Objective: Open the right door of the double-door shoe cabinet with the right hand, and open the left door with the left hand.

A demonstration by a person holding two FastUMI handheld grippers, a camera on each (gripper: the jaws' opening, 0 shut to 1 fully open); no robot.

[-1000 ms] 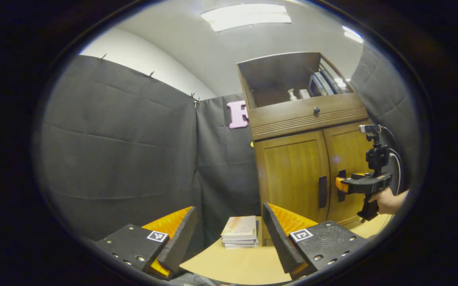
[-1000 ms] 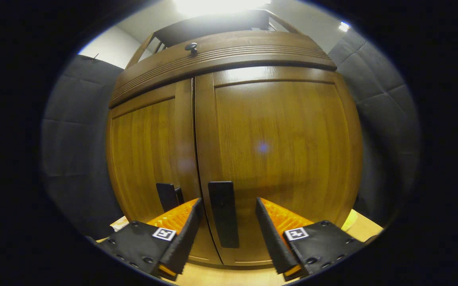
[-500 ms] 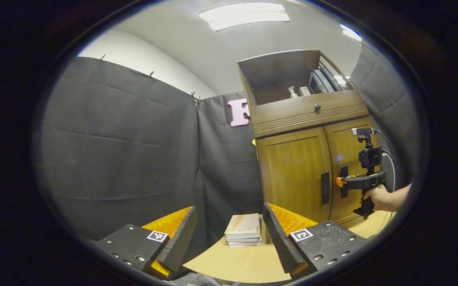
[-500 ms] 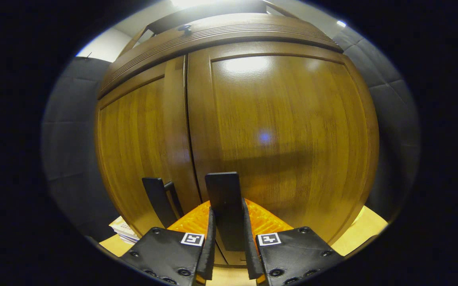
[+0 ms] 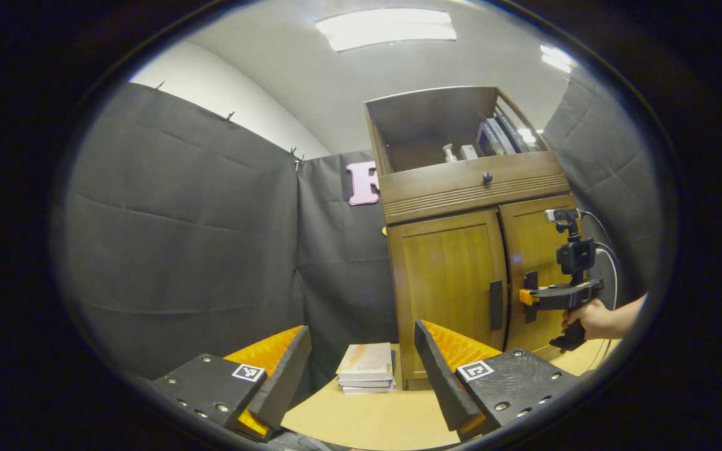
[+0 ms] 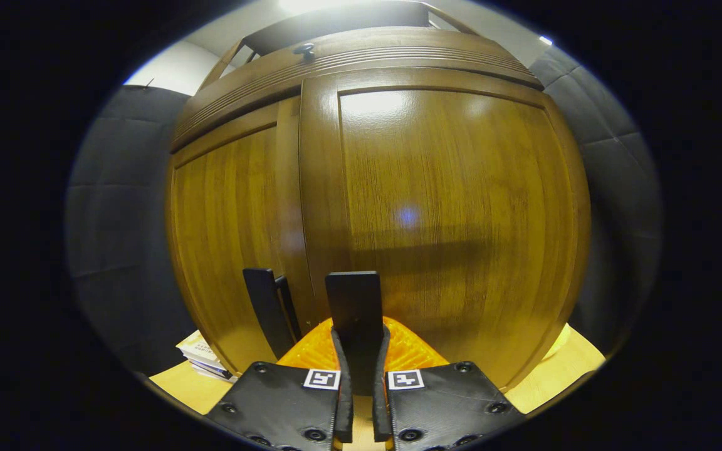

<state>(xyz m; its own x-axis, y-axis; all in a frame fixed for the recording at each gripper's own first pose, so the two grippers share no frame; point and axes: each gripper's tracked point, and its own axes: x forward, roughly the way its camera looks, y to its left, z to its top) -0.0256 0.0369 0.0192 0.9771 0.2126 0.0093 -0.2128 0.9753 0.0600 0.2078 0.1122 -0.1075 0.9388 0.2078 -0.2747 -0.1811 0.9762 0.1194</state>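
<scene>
Since a second ago my right gripper (image 6: 359, 376) has closed from spread to pinching the right door handle (image 6: 353, 310) on the right door (image 6: 449, 213); the left door (image 5: 445, 282) is shut. My left gripper (image 5: 361, 369) hangs spread, well short of the shoe cabinet (image 5: 474, 188). Farther: stacked books (image 5: 366, 368) on the table (image 5: 367, 419); the cabinet's open top shelf (image 5: 436, 125) holds a small bottle and leaning books.

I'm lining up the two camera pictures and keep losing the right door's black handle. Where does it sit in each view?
Left gripper view: the right door handle is far right, mid-height, with the right gripper shut on it.
Right gripper view: the same handle stands bottom centre, clamped between this gripper's own fingers.
Shared landmark: the left door handle, just to its left in both.
</scene>
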